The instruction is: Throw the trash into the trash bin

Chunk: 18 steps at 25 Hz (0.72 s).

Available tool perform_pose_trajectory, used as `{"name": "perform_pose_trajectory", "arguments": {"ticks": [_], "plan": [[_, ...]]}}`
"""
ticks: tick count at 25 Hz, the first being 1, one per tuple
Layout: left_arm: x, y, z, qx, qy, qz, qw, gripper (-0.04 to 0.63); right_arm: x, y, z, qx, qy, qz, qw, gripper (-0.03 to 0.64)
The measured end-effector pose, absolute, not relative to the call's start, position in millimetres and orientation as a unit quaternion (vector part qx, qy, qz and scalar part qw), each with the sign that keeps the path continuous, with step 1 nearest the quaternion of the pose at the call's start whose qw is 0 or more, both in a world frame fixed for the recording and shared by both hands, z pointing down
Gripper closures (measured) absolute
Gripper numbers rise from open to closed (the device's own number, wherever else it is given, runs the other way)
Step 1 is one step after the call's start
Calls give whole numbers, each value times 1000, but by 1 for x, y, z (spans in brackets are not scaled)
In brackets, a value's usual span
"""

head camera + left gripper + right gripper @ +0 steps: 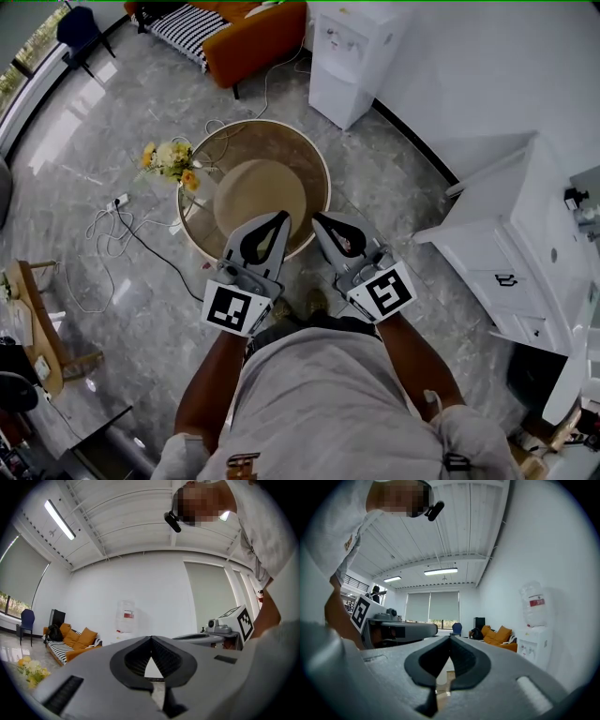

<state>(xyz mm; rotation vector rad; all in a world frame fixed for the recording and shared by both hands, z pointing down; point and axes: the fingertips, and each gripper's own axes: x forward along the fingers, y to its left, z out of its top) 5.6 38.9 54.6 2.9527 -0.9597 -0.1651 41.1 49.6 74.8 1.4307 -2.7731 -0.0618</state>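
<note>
left gripper (282,217): I hold it pressed together, tip against tip, with nothing pinched (its own view shows only a small bare gap behind the meeting tips). It points level, out over the near edge of the round glass table (324,183).
right gripper (319,218): mine too is closed tight and carries nothing. It sits just beside the left one without touching it, over the same near edge.
marker cubes: one rides on each gripper, the left cube (232,309) and the right cube (388,292), both close in front of my body.
table: a tan disc (261,192) shows at its centre, and I cannot tell whether it lies on the glass or under it. A bunch of yellow and white flowers (172,161) stands at the left edge.
trash: I cannot pick it out in any view, and neither pair of jaws has it.
trash bin: a dark shape (534,375) on the floor at the foot of the white cabinet (520,244) may be it, though I cannot tell.
room: a white water dispenser (352,52) stands against the wall beyond the table's far edge, an orange sofa (258,37) is to its left, and loose cables (112,230) lie on the floor off the table's left edge.
</note>
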Motion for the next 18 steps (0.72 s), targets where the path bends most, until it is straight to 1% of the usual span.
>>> {"name": "perform_pose_trajectory", "arguments": {"ticks": [18], "plan": [[-11,37,55,949,-309,-55,18,595,38,51,75,463,-886,-23,23,617]]}}
